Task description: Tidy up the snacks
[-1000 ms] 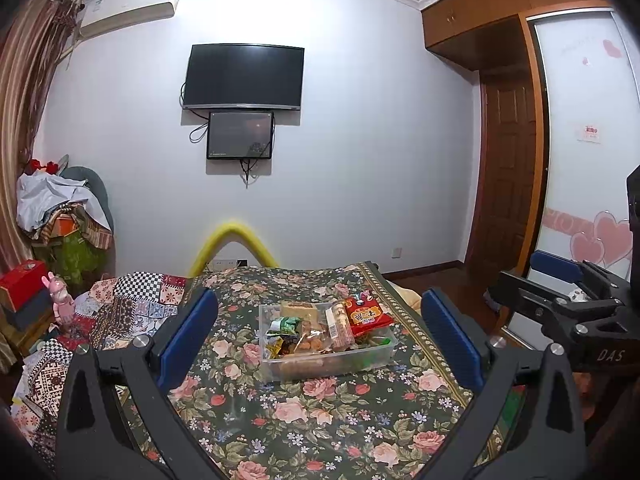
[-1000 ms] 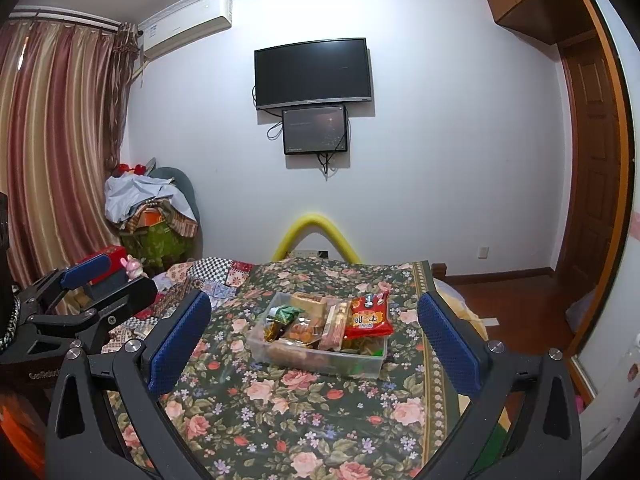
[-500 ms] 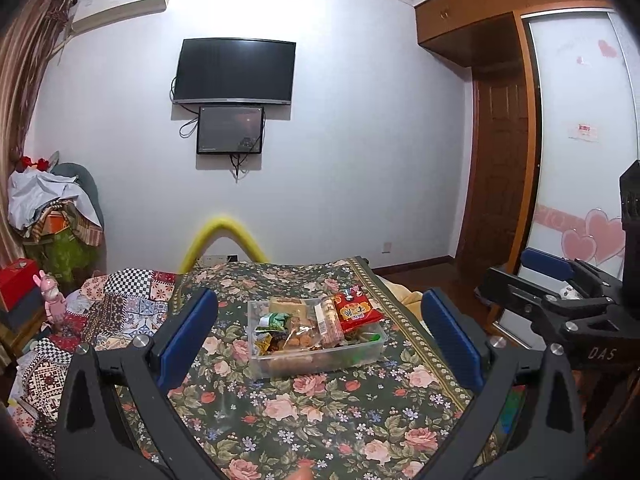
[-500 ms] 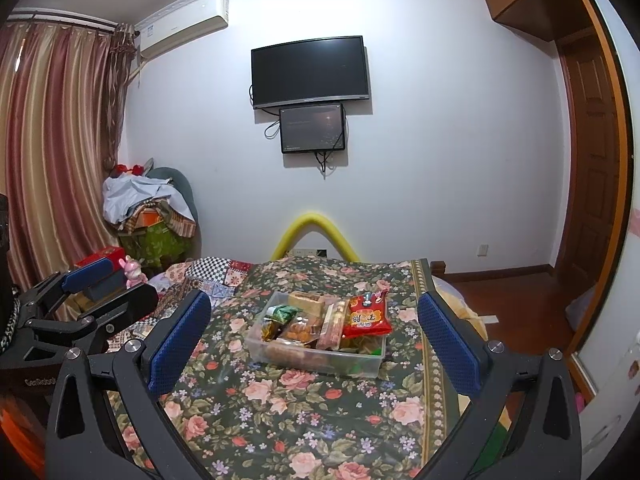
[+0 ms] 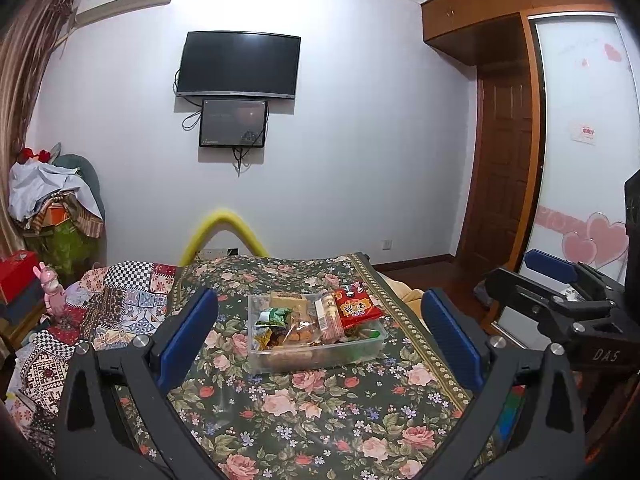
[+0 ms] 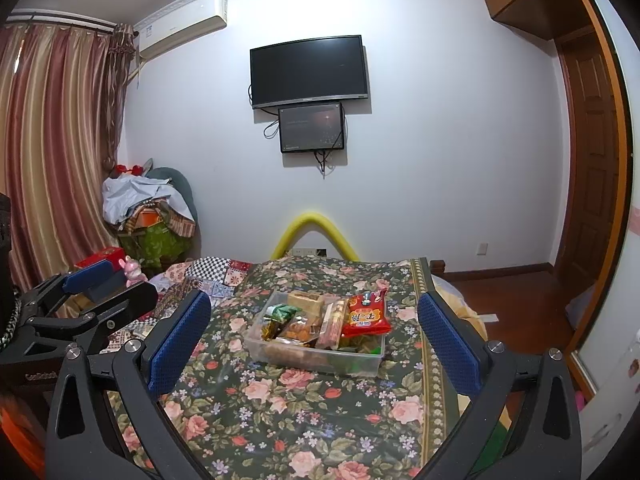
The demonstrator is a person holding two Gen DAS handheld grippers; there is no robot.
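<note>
Both wide open, gripping nothing: left gripper [image 5: 320, 334], right gripper [image 6: 314, 332]. Ahead between the fingers, clear bin [image 6: 256, 344] on floral table [image 6: 280, 420], snacks [image 6: 366, 314] packed inside. Fits sorted or unsorted; approach level.

Clear bin [image 5: 320, 354] – heaped with snack packets [image 6: 366, 316].

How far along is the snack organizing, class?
Done: snacks already fill the bin, a red packet on top. In hand: nothing; the left gripper and right gripper are open, short of the bin. Left: unclear; no loose snacks show on the cloth.
</note>
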